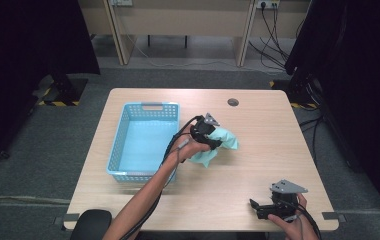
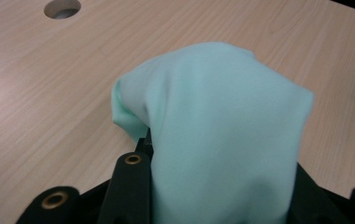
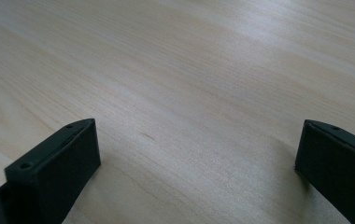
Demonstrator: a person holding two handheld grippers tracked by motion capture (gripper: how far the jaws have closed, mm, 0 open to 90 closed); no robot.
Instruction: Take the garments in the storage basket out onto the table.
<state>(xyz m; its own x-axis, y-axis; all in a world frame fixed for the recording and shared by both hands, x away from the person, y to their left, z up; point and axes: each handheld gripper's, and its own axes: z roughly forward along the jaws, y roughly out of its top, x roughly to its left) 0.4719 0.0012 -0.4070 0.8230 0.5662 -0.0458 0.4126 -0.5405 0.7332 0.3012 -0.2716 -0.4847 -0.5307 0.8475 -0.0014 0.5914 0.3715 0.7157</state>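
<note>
A mint-green cloth (image 1: 226,140) lies bunched on the wooden table (image 1: 268,150), just right of a light-blue basket (image 1: 116,150). My left gripper (image 1: 216,142) is shut on the cloth's left part. In the left gripper view the cloth (image 2: 213,121) rises in a hump between the black jaws and hides their tips. Near the table's front right edge my right gripper (image 1: 256,208) points left, held in a hand. Its jaws (image 3: 199,154) stand open over bare wood with nothing between them.
The basket's inside looks bare and its handle side faces the far edge. A round cable hole (image 1: 233,102) sits in the table near the back. Black cables trail from both grippers along the forearms. Dark curtains and stands flank the table.
</note>
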